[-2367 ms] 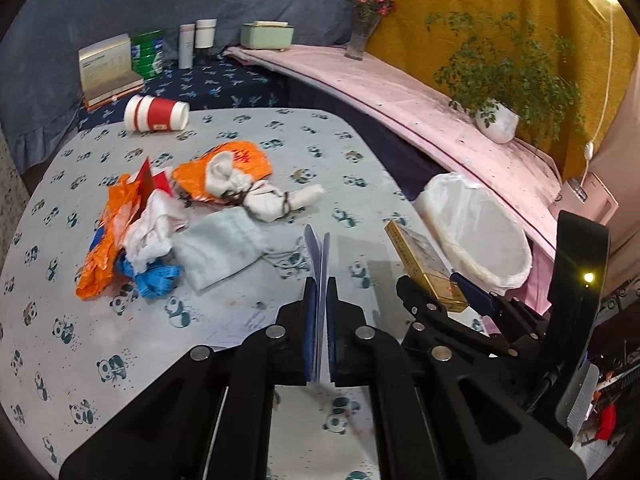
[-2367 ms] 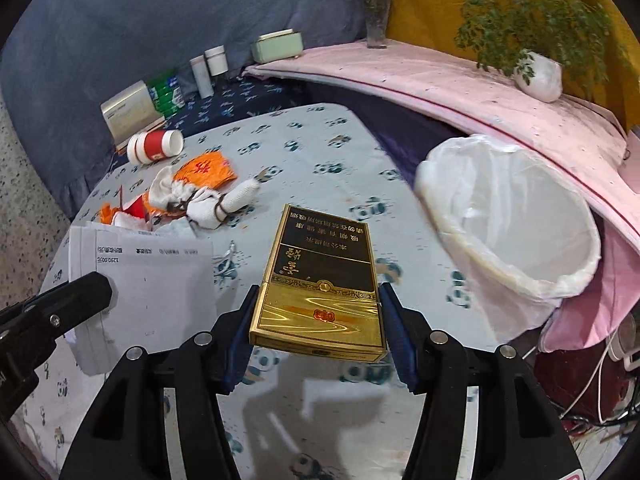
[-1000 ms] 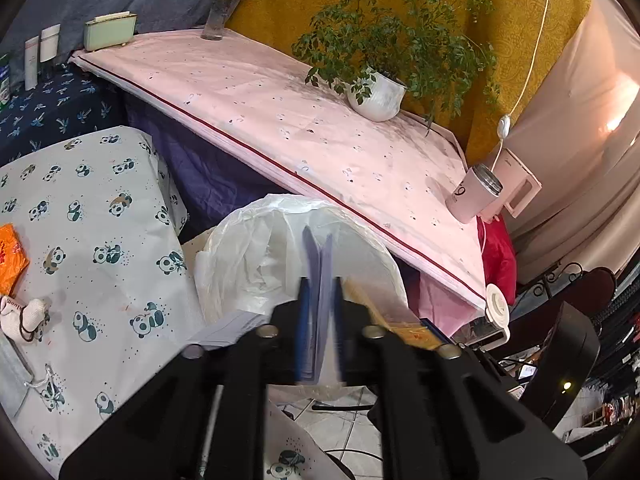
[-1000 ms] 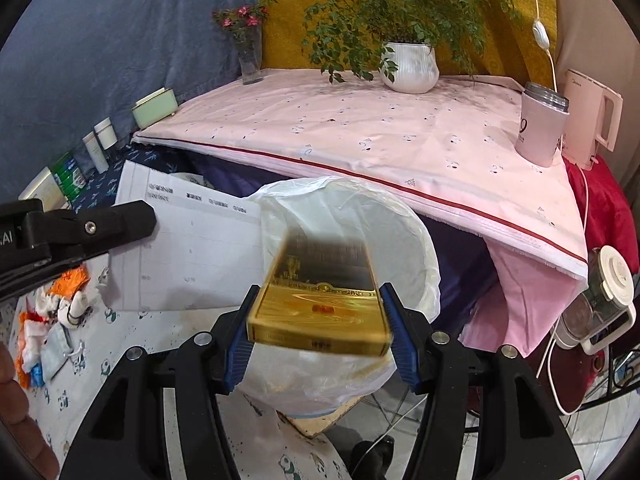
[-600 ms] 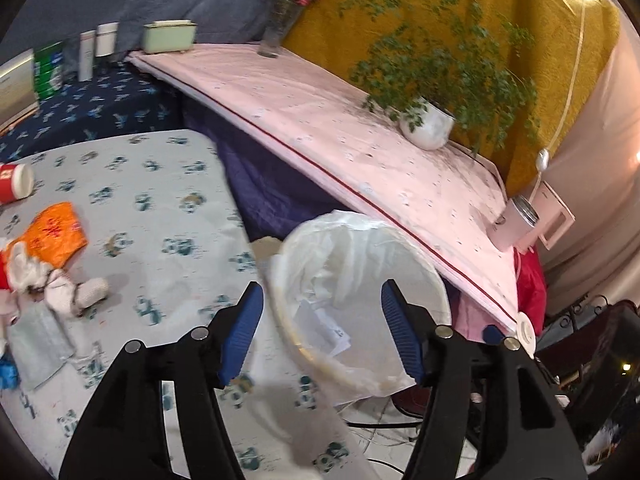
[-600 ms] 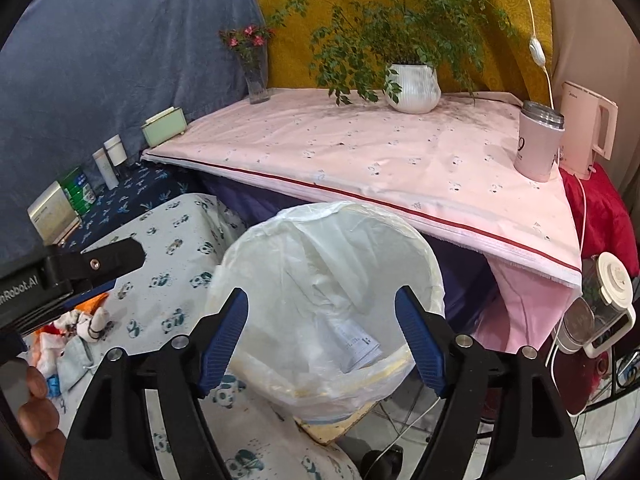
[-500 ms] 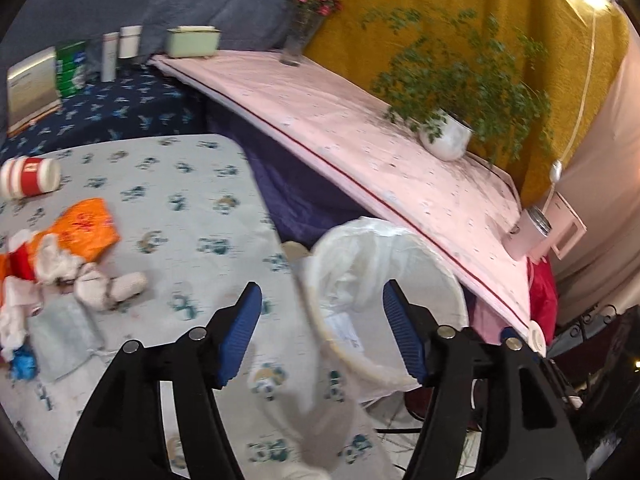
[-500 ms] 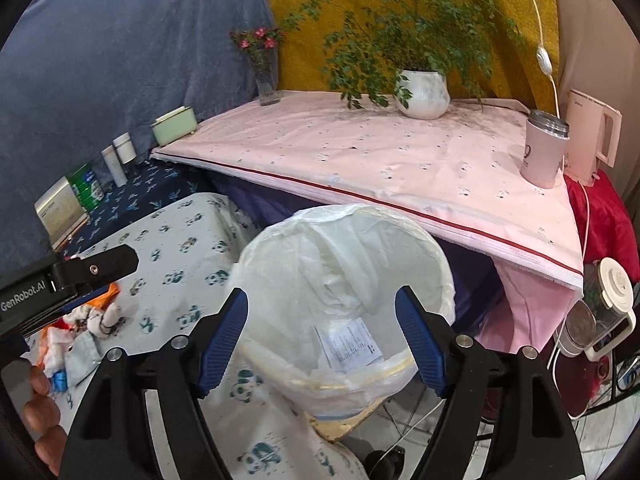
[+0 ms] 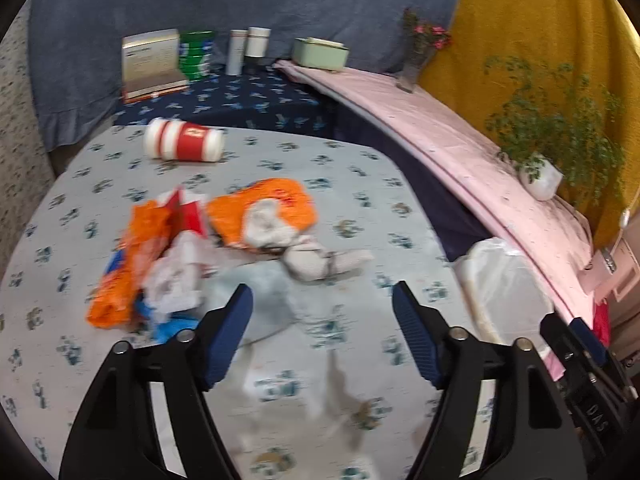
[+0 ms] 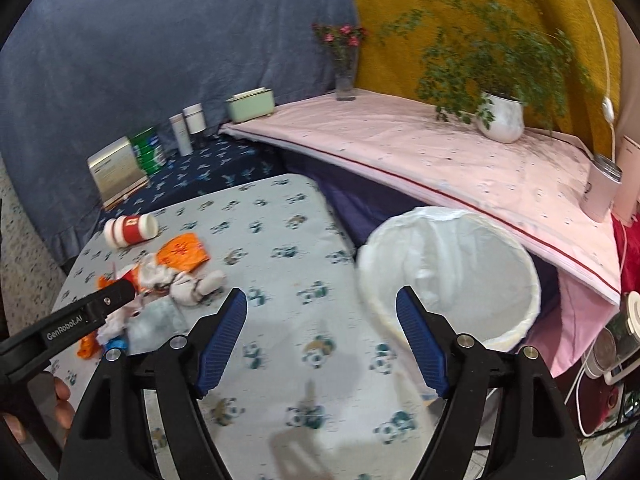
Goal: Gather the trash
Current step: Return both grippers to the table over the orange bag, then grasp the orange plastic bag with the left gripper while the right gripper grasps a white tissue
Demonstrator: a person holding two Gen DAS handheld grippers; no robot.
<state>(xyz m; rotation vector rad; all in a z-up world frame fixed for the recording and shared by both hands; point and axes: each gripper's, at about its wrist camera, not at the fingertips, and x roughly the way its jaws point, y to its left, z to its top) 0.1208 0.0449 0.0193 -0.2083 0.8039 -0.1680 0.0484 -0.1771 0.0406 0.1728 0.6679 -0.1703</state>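
A heap of trash lies on the panda-print table (image 9: 360, 184): an orange wrapper (image 9: 260, 208), crumpled white tissue (image 9: 172, 276), a tied white bundle (image 9: 312, 260) and a pale grey cloth (image 9: 264, 296). A red-and-white paper cup (image 9: 184, 145) lies on its side behind the heap. My left gripper (image 9: 322, 292) hovers just short of the heap, its jaws opening with nothing between them. My right gripper (image 10: 322, 294) stands open and empty over the table's right part, beside the white-bagged bin (image 10: 448, 264). The heap (image 10: 176, 276) and the cup (image 10: 130, 230) lie to its left.
The bin (image 9: 504, 280) stands off the table's right edge. Behind the table a dark shelf holds a box (image 9: 150, 62), a green can (image 9: 196, 54) and bottles. A pink-covered ledge (image 10: 420, 148) carries a potted plant (image 10: 500, 116), a vase and a mug. A hand (image 10: 60, 400) holds the left gripper.
The left gripper let go of the paper and the right let go of the gold box over the bin. Both jaws opened, and both views swung left from the bin toward the table.
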